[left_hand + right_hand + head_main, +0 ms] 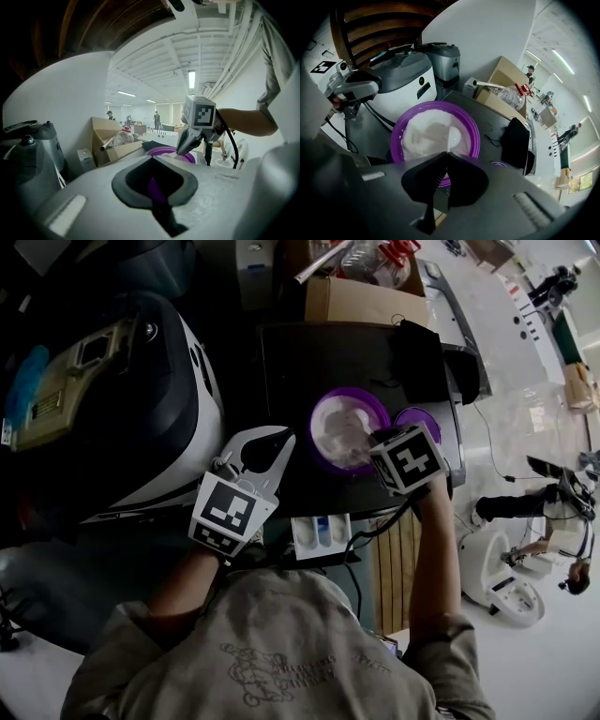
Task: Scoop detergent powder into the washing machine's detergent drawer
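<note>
**Spoon in the powder bowl, drawer open on the near side**

We look down on a purple bowl (315,427) of white detergent powder (423,133) standing on a dark counter (291,362). The right gripper (445,161) reaches in from the right of the bowl. Its fingers are pressed together on the thin handle of a white spoon (454,137), whose scoop lies in the powder. The left gripper (272,442) hovers just left of the bowl, fingers partly apart with nothing between them. The detergent drawer (321,532) stands open on the near side of the bowl, below the counter edge. We cannot tell whether it holds powder yet.

We judge a spill to be the main risk. The handle is slim, so a loaded scoop could twist between the fingers and tip. The way from bowl to drawer crosses the counter edge, where a heaped or hurried scoop would scatter powder. The drawer's compartments look narrow, so an off-centre pour could land in the wrong one. The right gripper's cable (366,531) hangs close to the drawer and could snag. The left gripper, so near the bowl, could knock it.
</note>
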